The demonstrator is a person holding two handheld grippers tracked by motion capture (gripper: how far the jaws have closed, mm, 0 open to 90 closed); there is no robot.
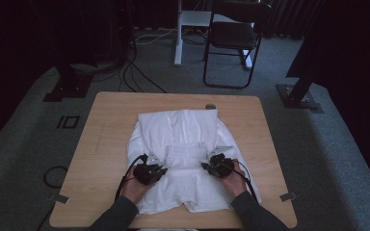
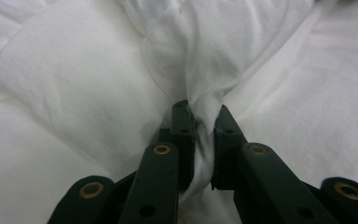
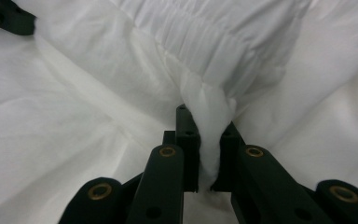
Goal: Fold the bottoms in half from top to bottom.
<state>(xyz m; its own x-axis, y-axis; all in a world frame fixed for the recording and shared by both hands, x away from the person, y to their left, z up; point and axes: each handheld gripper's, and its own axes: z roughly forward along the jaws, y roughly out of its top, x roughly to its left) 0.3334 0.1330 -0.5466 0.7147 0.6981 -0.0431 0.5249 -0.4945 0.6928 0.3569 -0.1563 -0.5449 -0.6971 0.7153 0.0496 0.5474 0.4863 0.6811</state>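
White shorts (image 1: 183,144) lie spread on the wooden table (image 1: 106,115), with a gathered waistband folded over near the middle. My left gripper (image 1: 160,168) is shut on a bunched fold of the white cloth (image 2: 205,126), pinched between its black jaws. My right gripper (image 1: 207,165) is shut on the ruffled waistband edge (image 3: 209,116), which bulges up between its jaws. In the right gripper view the other gripper's tip (image 3: 7,16) shows at the top left. Both hands rest on the near half of the garment.
A black folding chair (image 1: 233,36) and a white stand leg (image 1: 178,33) stand on the grey carpet beyond the table. Cables (image 1: 135,72) run over the floor at the back left. A small dark object (image 1: 210,106) lies at the table's far edge.
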